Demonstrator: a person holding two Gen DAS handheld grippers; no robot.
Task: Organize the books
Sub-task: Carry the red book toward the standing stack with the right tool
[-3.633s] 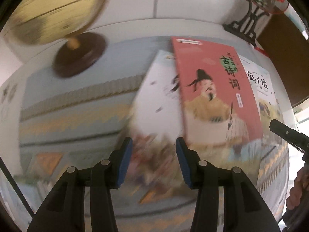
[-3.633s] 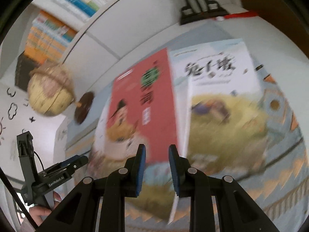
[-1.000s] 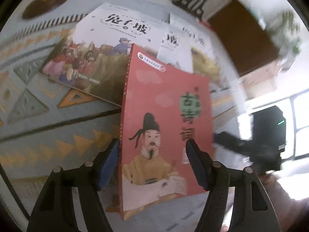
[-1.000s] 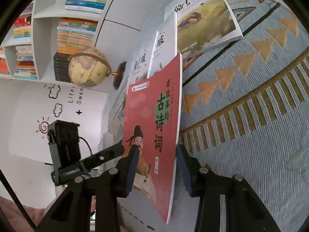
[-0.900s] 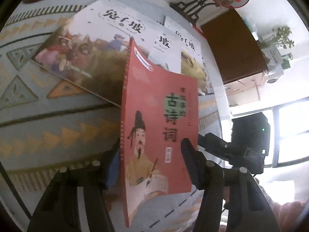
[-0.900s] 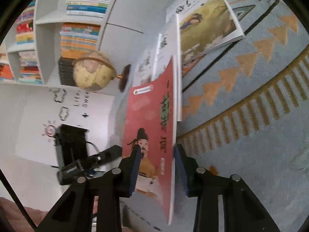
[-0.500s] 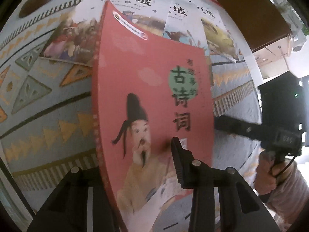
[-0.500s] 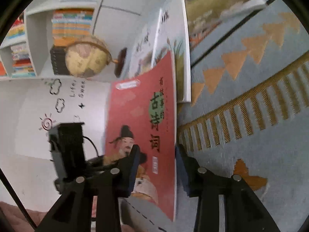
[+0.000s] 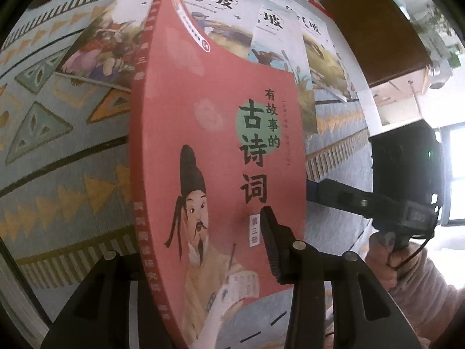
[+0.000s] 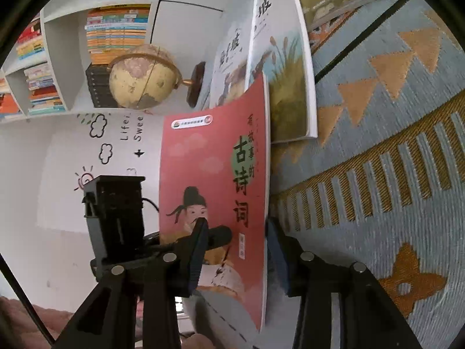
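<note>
A red book (image 9: 215, 151) with a drawn man in a black hat stands upright over the patterned cloth, between both grippers. My left gripper (image 9: 203, 232) has it between its jaws: the right pad (image 9: 270, 244) presses on the cover and the left finger is hidden behind the spine. These jaws are opening slightly. My right gripper (image 10: 237, 226) is shut on the book's (image 10: 209, 174) lower page edge, one finger on the cover and one behind. The left gripper (image 10: 223, 234) reaches in from the left onto the cover.
Three white picture books (image 9: 203, 14) lie overlapping on the blue and orange cloth (image 9: 58, 151) behind the red one. A globe (image 10: 142, 78) and shelves of books (image 10: 116, 32) stand beyond. A hand (image 9: 407, 261) holds the right gripper (image 9: 343, 197).
The left jaws, wide around the red book a second ago, have come in onto its cover. The book has swung more upright and closer to the left camera.
</note>
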